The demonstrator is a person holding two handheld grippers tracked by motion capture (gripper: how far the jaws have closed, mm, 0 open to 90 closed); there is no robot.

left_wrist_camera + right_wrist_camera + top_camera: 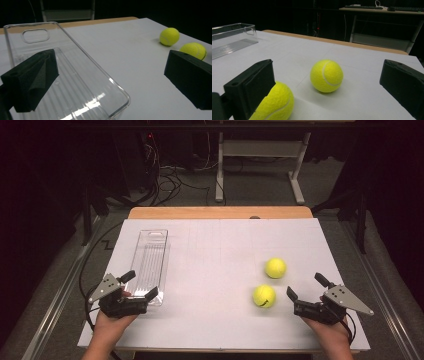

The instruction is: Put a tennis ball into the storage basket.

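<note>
The near tennis ball point(264, 296) lies on the white surface point(220, 255) just left of the right hand-held gripper point(305, 289), whose jaws stand spread and empty, with the far tennis ball point(275, 268) close behind it. Both look light, fuzzy with felt and slightly springy, apt to roll, so each is best pinched across its widest middle. At the left the left hand-held gripper point(141, 285), likewise released, straddles the near end of the clear ribbed plastic tray point(150, 251), rigid and smooth.
</note>
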